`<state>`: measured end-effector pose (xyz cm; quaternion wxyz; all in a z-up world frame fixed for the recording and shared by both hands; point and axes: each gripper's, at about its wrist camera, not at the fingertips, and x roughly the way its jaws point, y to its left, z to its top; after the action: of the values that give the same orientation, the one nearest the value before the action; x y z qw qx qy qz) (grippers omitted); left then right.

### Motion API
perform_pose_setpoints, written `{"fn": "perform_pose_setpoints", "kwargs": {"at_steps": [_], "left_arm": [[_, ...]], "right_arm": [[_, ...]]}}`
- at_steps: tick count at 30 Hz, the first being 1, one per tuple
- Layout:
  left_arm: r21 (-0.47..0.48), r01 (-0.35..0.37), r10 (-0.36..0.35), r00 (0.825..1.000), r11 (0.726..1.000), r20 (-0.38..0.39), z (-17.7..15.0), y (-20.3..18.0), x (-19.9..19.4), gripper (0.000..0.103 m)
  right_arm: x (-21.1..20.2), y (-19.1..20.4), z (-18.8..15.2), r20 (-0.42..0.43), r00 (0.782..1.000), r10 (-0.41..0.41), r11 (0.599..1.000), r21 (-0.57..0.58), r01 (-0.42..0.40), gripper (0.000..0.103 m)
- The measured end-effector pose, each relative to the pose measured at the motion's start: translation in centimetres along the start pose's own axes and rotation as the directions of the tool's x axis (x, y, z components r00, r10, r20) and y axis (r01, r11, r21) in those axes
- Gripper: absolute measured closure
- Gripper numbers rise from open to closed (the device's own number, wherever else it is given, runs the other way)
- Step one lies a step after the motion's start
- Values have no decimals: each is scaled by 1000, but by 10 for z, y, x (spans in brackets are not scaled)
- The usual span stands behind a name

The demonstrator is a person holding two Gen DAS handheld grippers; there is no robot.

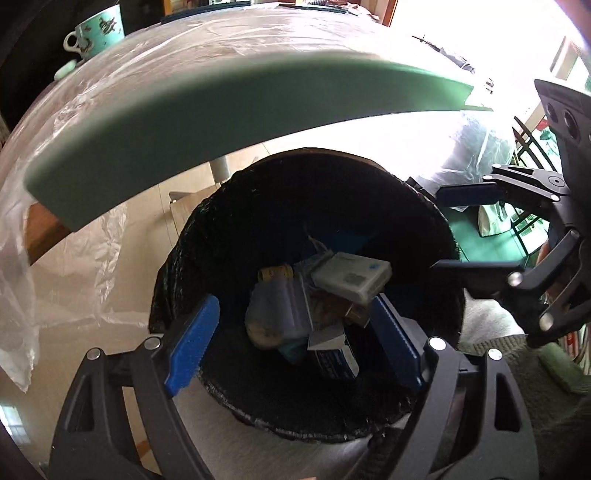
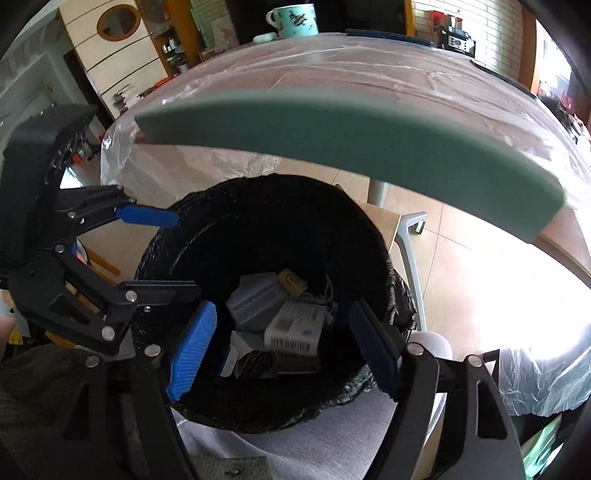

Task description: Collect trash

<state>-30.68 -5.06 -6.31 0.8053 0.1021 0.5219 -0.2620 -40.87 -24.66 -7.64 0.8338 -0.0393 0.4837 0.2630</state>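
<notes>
Two grippers hang over a black bin. The left gripper [image 1: 293, 345] has its blue pads [image 1: 192, 345] spread wide, and nothing sits between them. The right gripper [image 2: 282, 349] is open wide too, with no thing in its jaws. Each one shows at the side in the other's view.

Just below them is the black bin [image 1: 373, 421], round and dark, with a crinkly black bag as its wall. Down at the bottom lies the trash. A white box with a printed label [image 2: 293, 328] lies on top of the pile. Beside it is a pale blue-grey pack [image 2: 255, 299], and a small yellow piece [image 2: 292, 282] lies next to that. A dark box with a white edge [image 1: 334, 356] lies at the near side of the pile.

Past the bin is a thick green foam edge [image 1: 207, 122], blurry and curved across the view. Behind it is a table under clear plastic sheet [image 2: 369, 70]. Far back on the table stands a teal mug [image 2: 295, 20] with small dark pictures on it.
</notes>
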Motion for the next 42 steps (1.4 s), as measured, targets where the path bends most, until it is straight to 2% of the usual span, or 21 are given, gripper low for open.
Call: {"fn": "perform_pose_setpoints", "kwargs": {"at_steps": [2,3,4,6,7,9,10,11,13,15,17,19,23,25,27,31,34,36,38,40,42], "left_arm": [[-6,29,-29,999,1000,31,6,1,-21,18],[-2,45,-45,997,999,56,9,-1,-35,18],[7,71,-71,991,997,110,17,-1,-58,18],[14,70,-72,978,997,197,32,4,-88,15],[5,43,-43,963,999,266,45,11,-107,5],[-27,-17,26,921,1000,388,68,25,-131,1],[-65,-74,95,897,995,432,86,37,-136,1],[-109,-109,147,884,988,443,104,51,-135,1],[-176,-126,193,878,976,439,136,81,-123,1],[-226,-154,238,878,962,415,160,105,-106,2],[-269,-183,276,888,946,367,186,132,-80,2],[-302,-213,310,894,929,322,204,153,-58,2],[-361,-212,316,913,908,258,216,183,-30,2],[-383,-214,323,913,899,248,218,189,-23,2],[-385,-213,321,916,898,243,223,190,-15,2],[-368,-231,329,916,901,231,231,195,-3,2],[-369,-238,326,924,898,198,234,200,9,2],[-376,-232,314,934,897,171,236,203,13,2],[-370,-258,331,932,892,149,237,201,15,2],[-356,-280,346,929,892,135,238,198,18,1],[-356,-278,343,929,892,135,238,198,19,1]], "right_arm": [[-23,1,6,34,999,8,1000,-11,-8,28],[-36,3,10,67,998,19,1000,-26,-17,24],[-54,3,16,117,993,30,999,-40,-25,21],[-89,-5,36,238,971,11,999,-35,-3,4],[-103,-13,48,298,955,-14,1000,-19,21,4],[-121,-40,80,380,918,-115,993,54,102,4],[-121,-56,96,385,905,-182,983,104,154,4],[-118,-75,115,377,896,-233,971,142,192,4],[-105,-108,145,365,882,-299,952,178,249,4],[-82,-146,173,313,878,-362,927,223,302,4],[-61,-178,190,266,892,-367,916,273,295,4],[-44,-200,202,222,891,-396,896,307,322,4],[-15,-232,220,162,878,-450,867,314,386,4],[-6,-248,224,141,880,-453,858,338,387,4],[0,-256,224,130,887,-443,855,360,374,4],[8,-261,222,112,885,-452,845,373,384,4],[12,-269,222,87,898,-431,841,400,365,4],[12,-272,222,86,896,-436,835,410,367,4],[14,-271,224,73,891,-448,830,405,384,4],[20,-268,228,41,875,-481,818,381,432,4],[20,-268,228,44,878,-478,819,385,426,4]]}}
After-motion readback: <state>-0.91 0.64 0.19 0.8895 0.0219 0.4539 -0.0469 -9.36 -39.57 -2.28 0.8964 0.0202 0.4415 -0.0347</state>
